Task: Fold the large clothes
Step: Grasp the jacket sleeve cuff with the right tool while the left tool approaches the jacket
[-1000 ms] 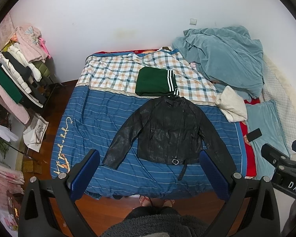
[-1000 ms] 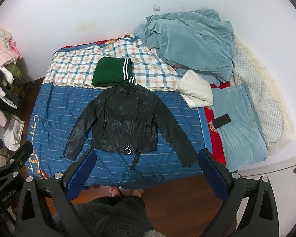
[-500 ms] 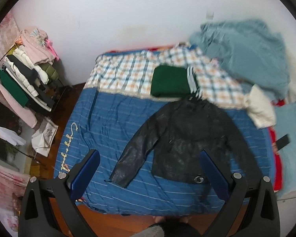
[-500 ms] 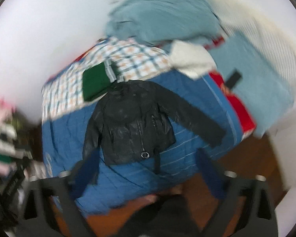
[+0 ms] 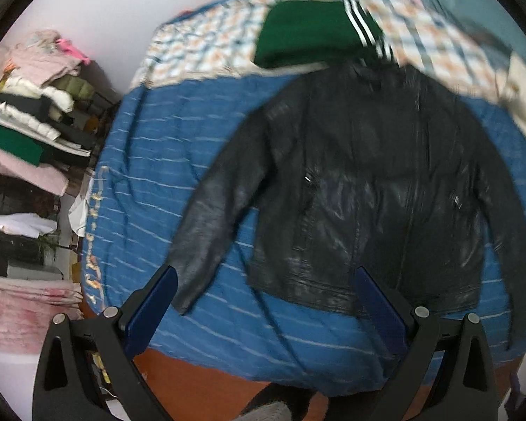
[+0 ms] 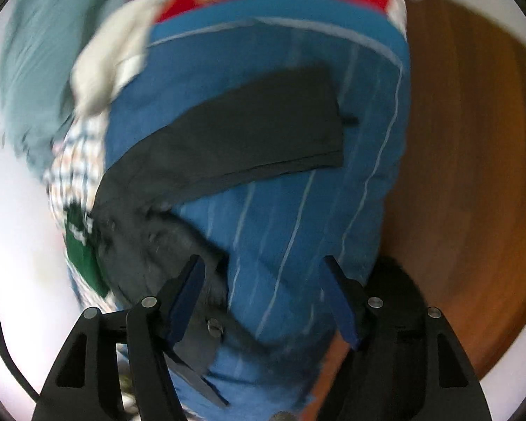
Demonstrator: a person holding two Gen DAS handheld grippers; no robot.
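Note:
A black leather jacket [image 5: 368, 182] lies spread face up on the blue striped bed cover [image 5: 157, 161], sleeves out. My left gripper [image 5: 263, 287] is open and empty, above the jacket's hem and its left sleeve end. In the right wrist view the jacket's other sleeve [image 6: 249, 133] stretches across the cover. My right gripper [image 6: 264, 280] is open and empty, above the cover between that sleeve and the jacket's body [image 6: 150, 245]. Both views are blurred.
A folded green garment with white stripes [image 5: 312, 31] lies on a checked sheet [image 5: 207, 45] behind the collar. Stacked clothes on a rack [image 5: 35, 112] stand left of the bed. A cream garment [image 6: 105, 63], teal blanket [image 6: 35, 70] and wooden floor [image 6: 473, 175] show at right.
Both grippers have dropped toward the bed and the jacket looms larger. The right gripper swung over the right sleeve, rotating its view. Both stay open.

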